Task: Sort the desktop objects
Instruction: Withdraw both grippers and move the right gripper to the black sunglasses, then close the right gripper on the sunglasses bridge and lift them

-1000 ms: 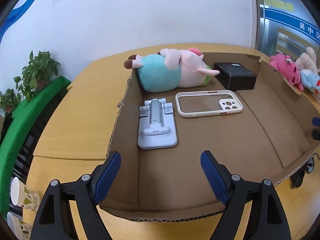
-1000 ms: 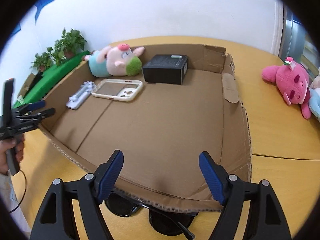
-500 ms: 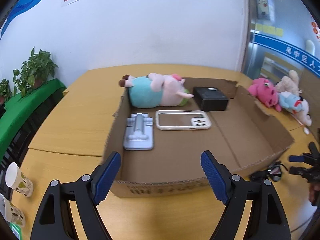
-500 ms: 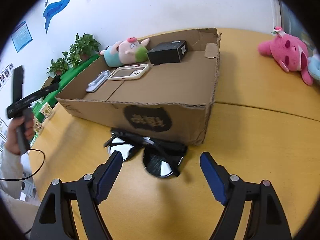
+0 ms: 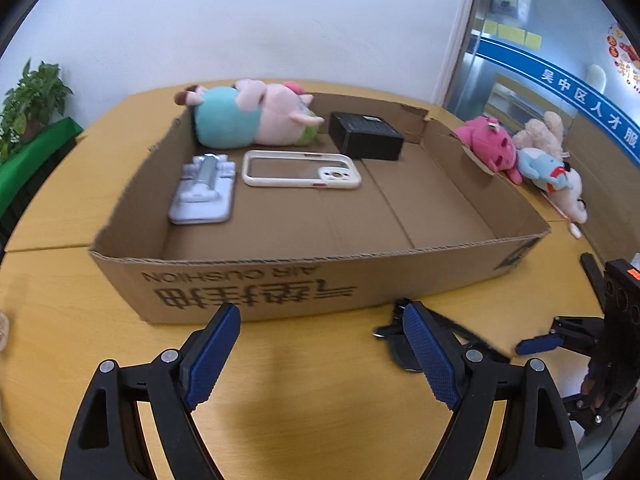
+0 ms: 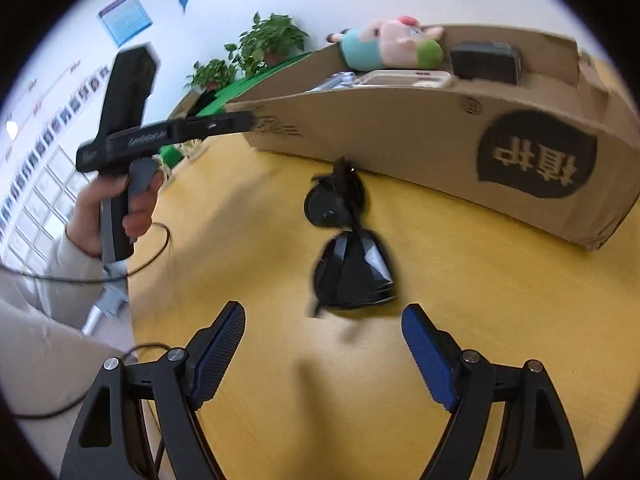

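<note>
A shallow brown corrugated cardboard box (image 5: 320, 292) on the yellow wooden table (image 6: 460, 280) holds a plush pig (image 5: 256, 120), a clear phone case (image 5: 300, 170), a grey folding stand (image 5: 202, 192) and a small black box (image 5: 366, 136). Glossy black folded sunglasses (image 6: 352, 256) lie on the table just outside its front wall. The right gripper (image 6: 324, 352) hangs released and empty just short of them, and the left gripper (image 5: 320, 356) gapes empty too.

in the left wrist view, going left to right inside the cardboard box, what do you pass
phone stand → clear phone case → black box. The plush pig lies along the back wall above the first two, so it has no clear place in the order.
</note>
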Motion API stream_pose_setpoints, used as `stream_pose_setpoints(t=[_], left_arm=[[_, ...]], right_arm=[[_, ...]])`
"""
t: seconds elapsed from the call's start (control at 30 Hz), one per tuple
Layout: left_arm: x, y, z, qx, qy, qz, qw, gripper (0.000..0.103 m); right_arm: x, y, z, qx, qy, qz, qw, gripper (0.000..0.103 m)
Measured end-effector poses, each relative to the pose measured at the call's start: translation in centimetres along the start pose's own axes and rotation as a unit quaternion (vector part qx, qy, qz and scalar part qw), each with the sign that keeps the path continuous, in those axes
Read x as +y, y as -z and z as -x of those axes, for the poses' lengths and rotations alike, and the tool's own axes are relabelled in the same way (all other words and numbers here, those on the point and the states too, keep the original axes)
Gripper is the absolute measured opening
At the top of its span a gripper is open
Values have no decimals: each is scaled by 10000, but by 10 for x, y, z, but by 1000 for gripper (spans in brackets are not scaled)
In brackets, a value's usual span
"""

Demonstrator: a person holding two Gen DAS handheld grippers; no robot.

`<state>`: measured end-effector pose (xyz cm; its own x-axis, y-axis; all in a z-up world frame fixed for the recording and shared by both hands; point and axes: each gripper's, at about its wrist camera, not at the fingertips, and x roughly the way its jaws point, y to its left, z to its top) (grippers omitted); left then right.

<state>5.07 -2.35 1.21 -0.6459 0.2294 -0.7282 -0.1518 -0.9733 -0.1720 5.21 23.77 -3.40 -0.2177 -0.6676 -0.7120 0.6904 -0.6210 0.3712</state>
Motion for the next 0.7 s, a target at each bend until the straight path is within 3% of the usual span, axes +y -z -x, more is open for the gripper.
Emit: stream_pose_setpoints(t=[0.1,0.27,0.4,0.6,0.67,0.7], left_arm=[[-7,2,-6,70,413,135,9990,84],[-24,10,-23,394,952,358,9940,83],[-37,18,-35,547,1275,420,9894,78],[-50,25,-63,942,1731,638,9783,47],[-53,26,-70,999,1868,701,9748,35],[-55,27,-71,1012,1898,724,9739,33]], right_arm=[[0,-4,4,-294,90,-152,9994,82],[24,-12,-27,16,298,300,9991,80],[38,-5,-38,-15,549,379,9978,75],[54,-2,-46,-29,1370,561,9890,53],[60,-2,-49,4,1579,650,9853,53],[61,-1,-48,-16,1615,585,9851,53]])
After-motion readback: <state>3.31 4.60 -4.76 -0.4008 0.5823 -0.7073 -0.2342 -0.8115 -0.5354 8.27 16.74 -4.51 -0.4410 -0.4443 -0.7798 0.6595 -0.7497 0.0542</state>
